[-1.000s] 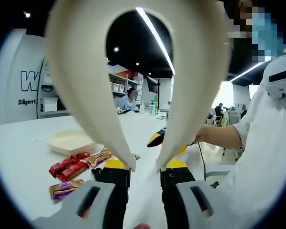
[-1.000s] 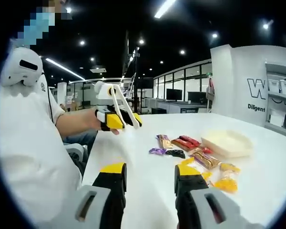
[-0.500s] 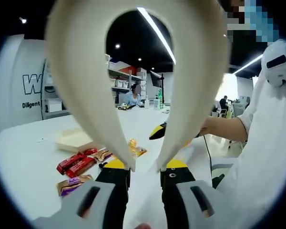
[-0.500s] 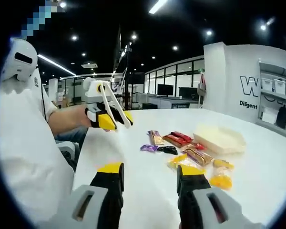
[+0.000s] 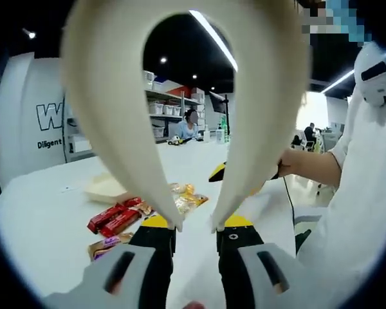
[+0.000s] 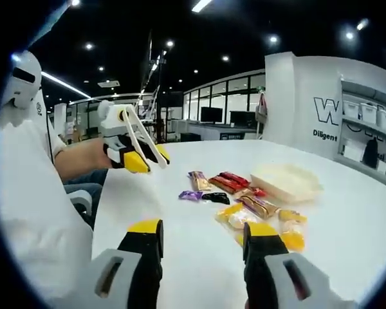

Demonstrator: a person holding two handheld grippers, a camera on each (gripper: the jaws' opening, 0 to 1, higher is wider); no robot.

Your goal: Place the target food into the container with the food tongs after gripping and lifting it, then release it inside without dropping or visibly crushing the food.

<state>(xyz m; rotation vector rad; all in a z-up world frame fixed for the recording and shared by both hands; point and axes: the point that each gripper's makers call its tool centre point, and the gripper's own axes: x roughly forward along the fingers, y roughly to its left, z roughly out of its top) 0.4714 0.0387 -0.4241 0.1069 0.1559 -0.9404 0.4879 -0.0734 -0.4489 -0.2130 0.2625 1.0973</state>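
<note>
Cream food tongs (image 5: 116,129) sit between the jaws of my left gripper (image 5: 195,226), which is shut on them; the tong tips stand slightly apart with nothing between them. Wrapped snacks lie on the white table: red packets (image 5: 112,219), a brown packet (image 5: 106,243) and yellow packets (image 5: 188,198). Behind them is a shallow cream container (image 5: 106,188). In the right gripper view my right gripper (image 6: 202,230) is open and holds nothing. Beyond it lie the snacks (image 6: 235,193) and the container (image 6: 286,183). The left gripper (image 6: 132,147) with the tongs (image 6: 140,134) hovers left of them, above the table.
The white table (image 6: 199,257) runs to a near edge by the person's white sleeve (image 6: 32,212). My right gripper (image 5: 219,172) shows in a hand (image 5: 286,168) to the right. Shelves and a white wall stand behind the table.
Both views have shifted with the hands. The snacks and container now sit nearer the tong tips in the left gripper view. Nothing was gripped or released.
</note>
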